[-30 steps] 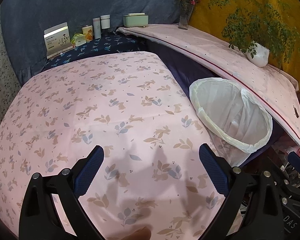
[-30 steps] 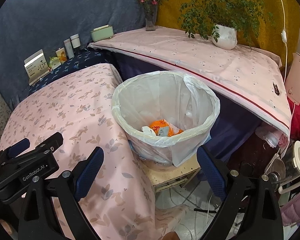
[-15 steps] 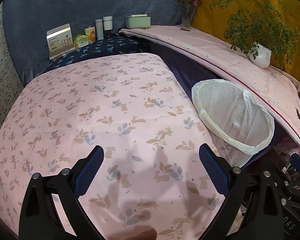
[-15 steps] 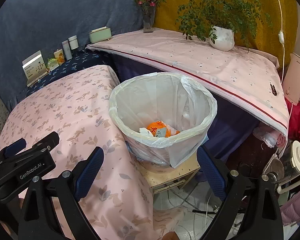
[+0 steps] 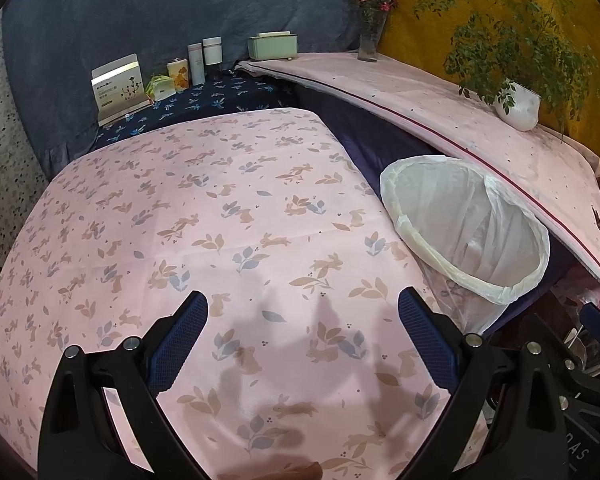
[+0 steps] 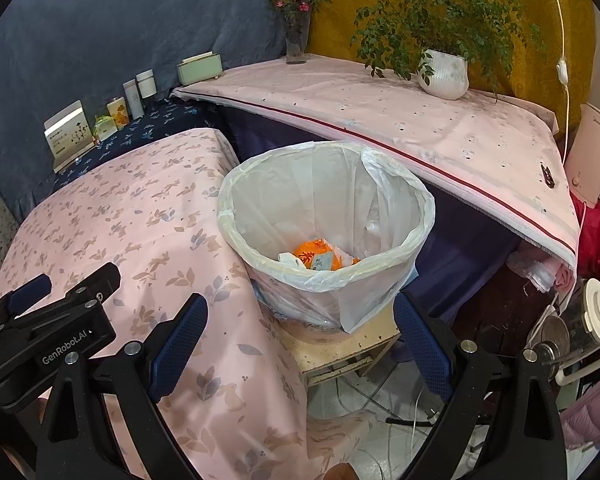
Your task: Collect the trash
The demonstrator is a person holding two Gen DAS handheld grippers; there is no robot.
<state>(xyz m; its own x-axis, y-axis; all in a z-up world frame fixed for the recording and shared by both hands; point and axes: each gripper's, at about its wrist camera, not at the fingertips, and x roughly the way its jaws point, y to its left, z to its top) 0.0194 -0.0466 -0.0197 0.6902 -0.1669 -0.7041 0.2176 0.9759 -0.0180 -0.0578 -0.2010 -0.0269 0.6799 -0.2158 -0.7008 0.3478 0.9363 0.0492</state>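
- Standing just beside the pink rabbit-print bench (image 6: pixel 112 224), at its right edge, a trash bin (image 6: pixel 328 216) lined with a white plastic bag (image 6: pixel 364 308) rests on a low wooden stand (image 6: pixel 340 350).
- At the bottom of the trash bin lies the collected trash (image 6: pixel 318 256): an orange wrapper with a few pale scraps on it.
- From the left wrist view the trash bin (image 5: pixel 464 228) shows only its rim and inner wall; its contents are hidden there.
- Over the bench, left of the trash bin, the left tool (image 5: pixel 302 344) hangs released, its blue pads wide apart with nothing between them.
- The right tool (image 6: pixel 300 344) is likewise spread and unloaded, aimed at the near side of the trash bin from above; the left tool's black body (image 6: pixel 44 336) sits beside it, over the bench.
- Behind the trash bin a second, paler cloth-covered bench (image 6: pixel 380 108) carries a potted plant (image 6: pixel 444 72) and a vase of flowers (image 6: pixel 296 40).
- Far beyond the trash bin, on a dark blue cloth, stand small boxes and bottles (image 5: pixel 160 80); their labels are too small to read.
- Right of the trash bin, a kettle (image 6: pixel 580 328) is partly cut off by the picture edge.
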